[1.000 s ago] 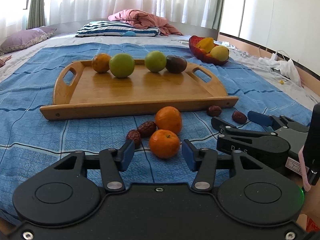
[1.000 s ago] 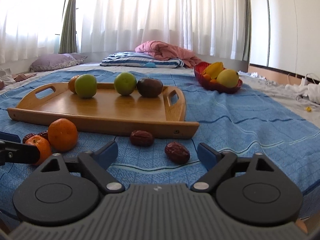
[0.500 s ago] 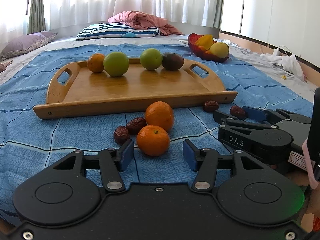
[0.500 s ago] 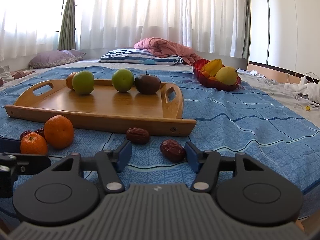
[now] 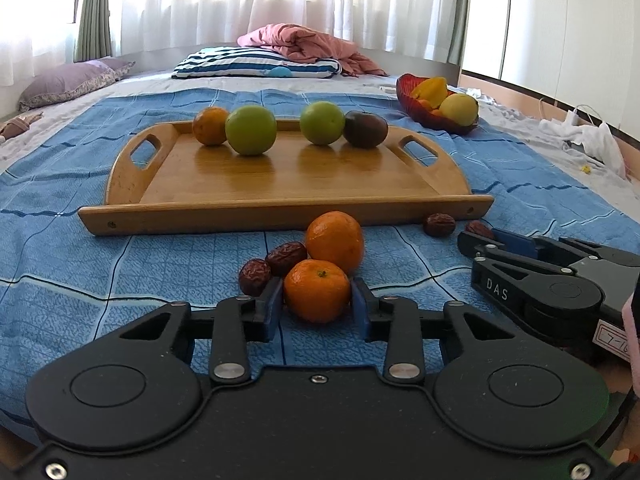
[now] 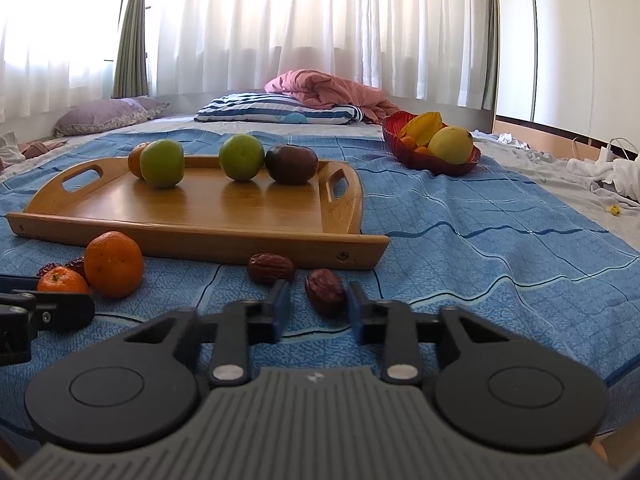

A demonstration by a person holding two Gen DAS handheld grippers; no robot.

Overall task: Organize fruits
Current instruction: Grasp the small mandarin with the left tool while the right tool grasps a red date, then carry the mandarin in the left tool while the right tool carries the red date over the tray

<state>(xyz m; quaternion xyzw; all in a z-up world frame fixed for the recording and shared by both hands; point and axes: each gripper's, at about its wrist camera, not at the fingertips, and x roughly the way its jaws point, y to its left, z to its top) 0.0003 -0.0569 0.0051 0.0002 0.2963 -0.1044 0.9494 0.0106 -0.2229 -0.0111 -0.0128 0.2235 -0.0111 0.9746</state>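
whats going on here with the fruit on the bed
A person is sorting fruit with two handheld tongs. The left tongs have just been closing and now pinch the near mandarin on the blue blanket. The right tongs have closed around a red date. Four fruits already sit on the wooden tray; another mandarin and three dates wait in front of it.

Black left tool (image 5: 318, 306) with blue pads (image 5: 275, 304), silver screws.

White letters "DAS" on the side of the black right gripper (image 5: 516, 242) seen from the left wrist, a white sticker at its rear with handwriting, cut off and unreadable
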